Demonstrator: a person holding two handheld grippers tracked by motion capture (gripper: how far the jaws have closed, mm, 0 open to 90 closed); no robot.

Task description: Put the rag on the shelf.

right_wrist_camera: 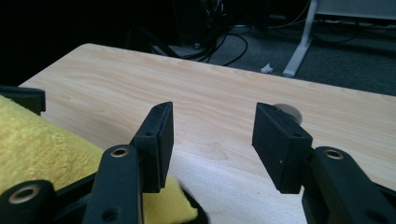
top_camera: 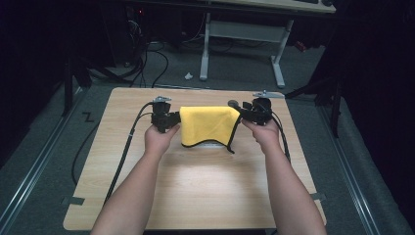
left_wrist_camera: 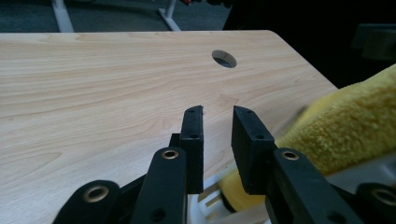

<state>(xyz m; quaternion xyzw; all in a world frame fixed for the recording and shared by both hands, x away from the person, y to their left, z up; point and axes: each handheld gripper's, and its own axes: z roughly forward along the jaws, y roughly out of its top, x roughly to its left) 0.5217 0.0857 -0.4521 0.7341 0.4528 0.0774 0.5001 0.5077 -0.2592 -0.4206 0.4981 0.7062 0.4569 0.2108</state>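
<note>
Folded yellow terry cloth (top_camera: 208,126) lying at centre of high view on light wooden table (top_camera: 195,191), long axis running left-right between both tools. Left gripper (top_camera: 165,119) and right gripper (top_camera: 248,111) flanking its ends, jaws parted, gripping nothing. White object under cloth possibly tray; mostly hidden.

Left gripper (left_wrist_camera: 218,133): black, two flat rectangular fingers (left_wrist_camera: 192,140) with small screw holes along their edges.
Linkage: black arms jointed with brass-coloured rivets behind each pad.
Right gripper (right_wrist_camera: 212,140): same black build, flat-faced fingers (right_wrist_camera: 279,140), brass-ringed pivots.
Cables: a black cable (top_camera: 122,156) trails from the left gripper; another black cable runs from the right gripper.
Top plates: a small grey plate sits on each gripper.
Forearms: bare, no sleeves in sight.
</note>
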